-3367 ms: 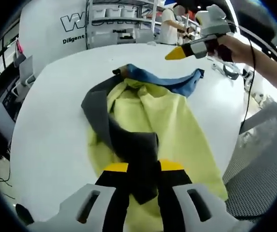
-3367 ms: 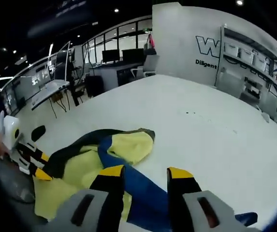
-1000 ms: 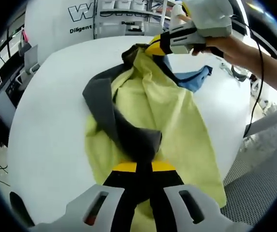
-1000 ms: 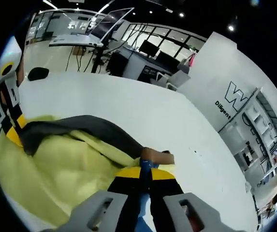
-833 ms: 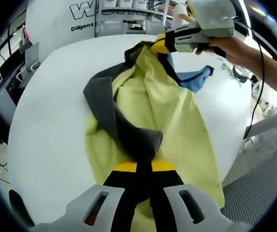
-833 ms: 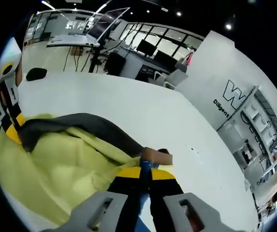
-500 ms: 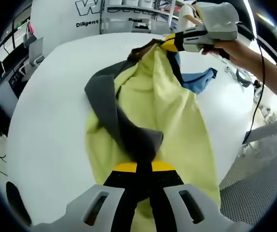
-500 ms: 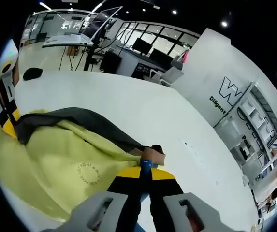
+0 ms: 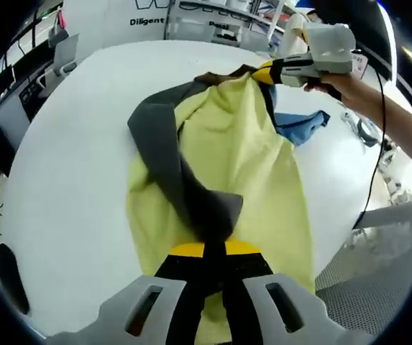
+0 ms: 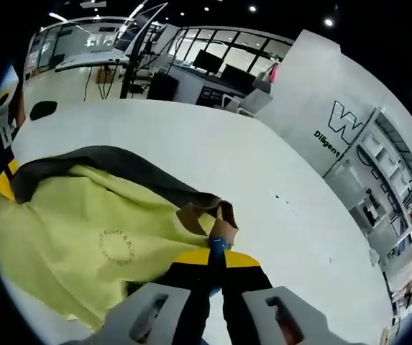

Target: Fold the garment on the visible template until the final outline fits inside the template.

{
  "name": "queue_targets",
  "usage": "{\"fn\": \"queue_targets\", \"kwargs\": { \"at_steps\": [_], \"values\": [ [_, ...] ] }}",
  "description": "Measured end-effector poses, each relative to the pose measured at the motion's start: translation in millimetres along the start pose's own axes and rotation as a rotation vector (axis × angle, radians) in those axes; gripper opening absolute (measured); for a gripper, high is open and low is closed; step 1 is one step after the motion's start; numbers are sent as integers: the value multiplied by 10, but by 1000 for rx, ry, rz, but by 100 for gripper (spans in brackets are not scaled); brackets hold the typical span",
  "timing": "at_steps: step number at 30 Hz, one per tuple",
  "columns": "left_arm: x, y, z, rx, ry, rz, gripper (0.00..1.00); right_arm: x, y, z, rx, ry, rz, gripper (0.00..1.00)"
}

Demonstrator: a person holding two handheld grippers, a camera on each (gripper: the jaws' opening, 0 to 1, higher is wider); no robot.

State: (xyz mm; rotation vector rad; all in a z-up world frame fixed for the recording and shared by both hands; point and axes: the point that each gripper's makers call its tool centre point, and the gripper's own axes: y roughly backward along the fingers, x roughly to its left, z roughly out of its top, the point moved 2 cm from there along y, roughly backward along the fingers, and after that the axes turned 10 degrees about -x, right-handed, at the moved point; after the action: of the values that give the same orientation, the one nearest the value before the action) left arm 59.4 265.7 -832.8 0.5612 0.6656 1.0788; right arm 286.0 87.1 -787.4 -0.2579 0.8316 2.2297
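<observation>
The yellow garment (image 9: pixel 227 165) sags limp at frame centre above the white surface (image 9: pixel 62 165), looking light and floppy. Left gripper (image 9: pixel 213 249) and right gripper (image 10: pixel 216 256) jaws pinch opposite edges; hems seem the best holds.

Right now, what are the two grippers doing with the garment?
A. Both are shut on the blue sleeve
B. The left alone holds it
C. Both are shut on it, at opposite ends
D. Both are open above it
C: the left gripper is shut on the grey part of the garment at the near end, and the right gripper pinches the far end, stretching the yellow cloth between them.
</observation>
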Motion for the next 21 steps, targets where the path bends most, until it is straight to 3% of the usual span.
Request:
{"fn": "queue_targets", "kwargs": {
  "at_steps": [9,15,19,21],
  "values": [
    [-191,-20,-52,19,65,-49,5,-10,-170,-88,29,0,43,0],
    [-341,-68,-55,30,53,-73,5,-26,-297,-89,39,9,63,0],
    [-448,-84,-77,30,41,-65,4,5,-370,-74,28,-73,91,0],
    [-530,-103,-84,33,38,-92,4,-41,-403,-85,39,-64,92,0]
  ]
}}
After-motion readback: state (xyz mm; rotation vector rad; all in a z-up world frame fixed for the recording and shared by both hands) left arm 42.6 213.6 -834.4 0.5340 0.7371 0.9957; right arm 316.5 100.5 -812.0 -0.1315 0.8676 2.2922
